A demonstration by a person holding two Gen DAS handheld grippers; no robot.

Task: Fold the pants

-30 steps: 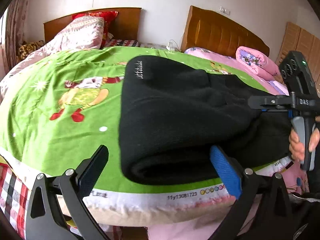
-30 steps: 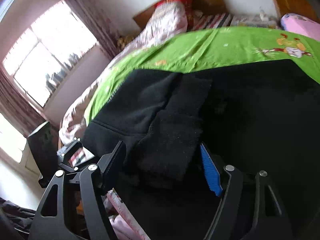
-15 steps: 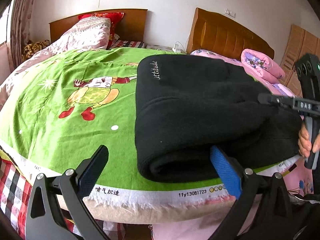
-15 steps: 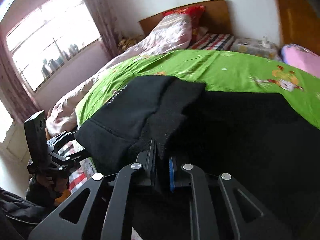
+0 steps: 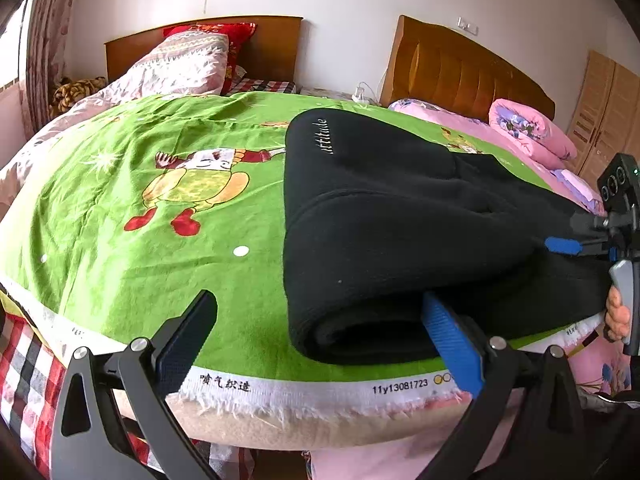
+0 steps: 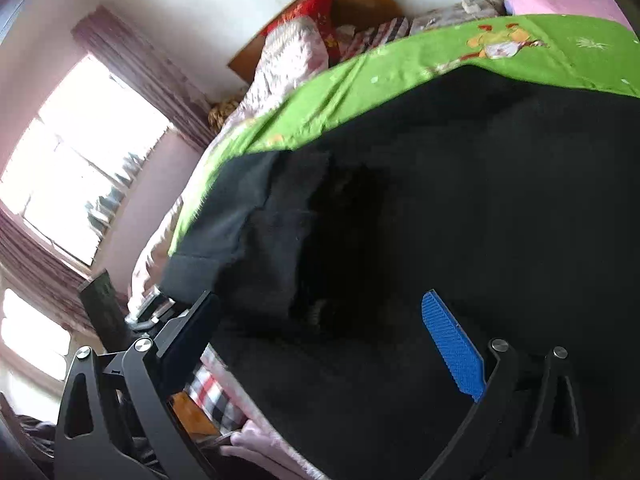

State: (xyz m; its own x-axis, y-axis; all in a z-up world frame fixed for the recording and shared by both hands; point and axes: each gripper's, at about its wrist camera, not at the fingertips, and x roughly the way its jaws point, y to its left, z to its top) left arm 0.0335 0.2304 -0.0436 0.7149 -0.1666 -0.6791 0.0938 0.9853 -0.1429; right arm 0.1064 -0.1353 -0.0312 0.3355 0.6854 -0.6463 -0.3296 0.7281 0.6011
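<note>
Black fleece pants (image 5: pixel 400 220) lie folded in thick layers on a green cartoon blanket (image 5: pixel 140 260), their rolled edge near the bed's front. My left gripper (image 5: pixel 320 344) is open at that front edge; its blue pad sits beside the fold without pressing it. At the far right of the left wrist view, a hand (image 5: pixel 616 316) holds my right gripper (image 5: pixel 576 240) against the pants' right end. In the right wrist view the right gripper (image 6: pixel 320 340) hovers over the dark pants (image 6: pixel 480 200). Its jaws are opening wide and fabric lies below them, ungripped.
Two wooden headboards (image 5: pixel 460 68) stand against the far wall, with patterned pillows (image 5: pixel 188 64) at the back left. A pink quilt (image 5: pixel 532 128) lies at the right, beside a wardrobe (image 5: pixel 612 112). A checkered sheet (image 5: pixel 24 360) hangs below the blanket's white hem. A bright window (image 6: pixel 80 152) is on the left.
Half a second ago my right gripper was shut on a flap of the pants; it has let go and opened wide, rolling and sliding sideways. The left gripper has stayed open in place.
</note>
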